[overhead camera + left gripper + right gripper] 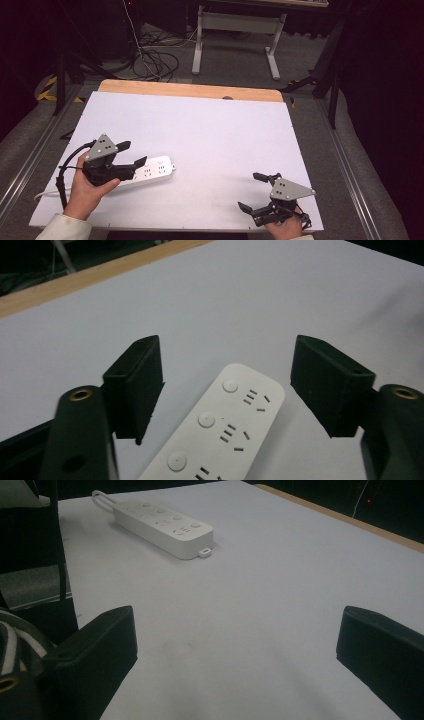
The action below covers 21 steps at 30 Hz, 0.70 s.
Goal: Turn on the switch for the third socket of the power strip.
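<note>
- Now the left gripper [131,154] stands with jaws apart over the white power strip [150,171], not touching it.
- Right gripper [251,191] gapes wide above bare table [210,125], well apart from the strip.

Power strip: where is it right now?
High view: the white power strip lies left of centre on the white table, between the open left gripper's pads, untouched.
</note>
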Available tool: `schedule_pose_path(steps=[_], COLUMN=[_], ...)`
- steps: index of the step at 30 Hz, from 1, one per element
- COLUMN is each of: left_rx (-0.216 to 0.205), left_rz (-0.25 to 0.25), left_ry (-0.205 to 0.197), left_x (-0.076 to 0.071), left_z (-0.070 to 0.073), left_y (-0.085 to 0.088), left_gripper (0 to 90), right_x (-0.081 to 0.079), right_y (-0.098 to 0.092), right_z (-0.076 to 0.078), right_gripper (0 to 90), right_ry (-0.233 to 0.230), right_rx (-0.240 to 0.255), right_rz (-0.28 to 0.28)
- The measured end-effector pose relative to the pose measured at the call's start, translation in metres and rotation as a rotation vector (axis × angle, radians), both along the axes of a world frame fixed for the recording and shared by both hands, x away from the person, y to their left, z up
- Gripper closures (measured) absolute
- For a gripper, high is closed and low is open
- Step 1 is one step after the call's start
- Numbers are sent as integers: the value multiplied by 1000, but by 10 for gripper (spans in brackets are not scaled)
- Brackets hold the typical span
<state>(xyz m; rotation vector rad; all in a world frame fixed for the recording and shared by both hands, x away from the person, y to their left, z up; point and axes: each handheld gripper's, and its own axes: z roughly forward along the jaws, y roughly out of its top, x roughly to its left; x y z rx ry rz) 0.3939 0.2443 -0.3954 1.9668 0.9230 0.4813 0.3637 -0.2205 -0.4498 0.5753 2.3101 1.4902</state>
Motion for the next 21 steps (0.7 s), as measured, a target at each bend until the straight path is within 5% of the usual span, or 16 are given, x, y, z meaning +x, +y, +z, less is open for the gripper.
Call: schedule_pose_path(steps=[4, 11, 18, 21], left_rx=[28, 13, 44, 40], left_rz=[40, 50, 66, 71], left_ry=[12, 37, 119, 140], left_x=[5, 12, 26, 29], left_z=[-3, -6, -13, -14], left_y=[-1, -4, -3, -3], left_gripper=[447, 655, 877, 900], right_x=[-1, -1, 0, 0], right_y=[0, 0, -1, -1], right_z=[0, 0, 0, 0], right_gripper=[42, 42, 42, 42], right_ry=[-4, -5, -5, -5], right_rx=[2, 2, 4, 3], right_rz=[4, 4, 5, 5])
